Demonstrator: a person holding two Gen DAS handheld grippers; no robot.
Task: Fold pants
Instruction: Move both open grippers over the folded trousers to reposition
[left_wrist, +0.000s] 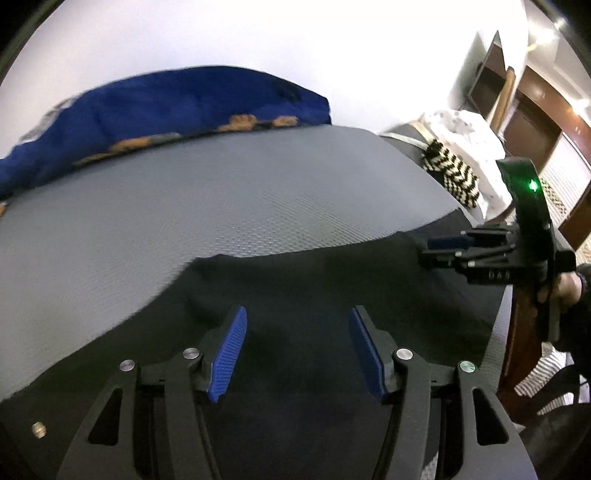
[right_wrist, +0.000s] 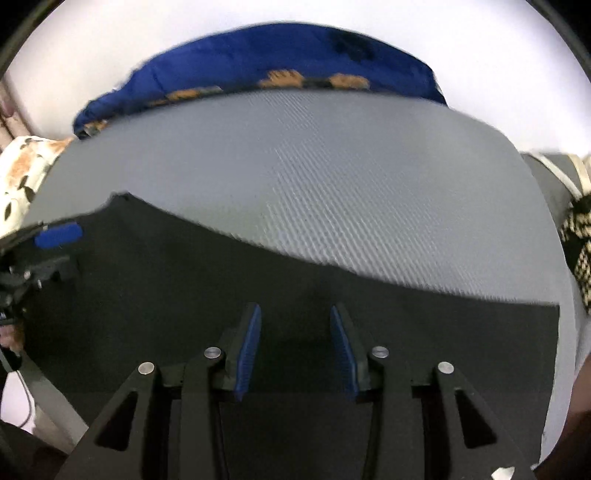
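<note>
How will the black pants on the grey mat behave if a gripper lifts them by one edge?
The black fabric pants will probably be floppy: they lie flat and follow the grey textured mat with a wavy edge, so the lifted part should drape and sag. They look thin, so likely light. The ribbed mat may drag on the cloth, so a push would likely bunch it rather than slide it.

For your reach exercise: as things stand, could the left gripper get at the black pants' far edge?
Probably yes. The left gripper is open over the black pants, and no object lies between its fingers and the far edge on the grey mat.
</note>
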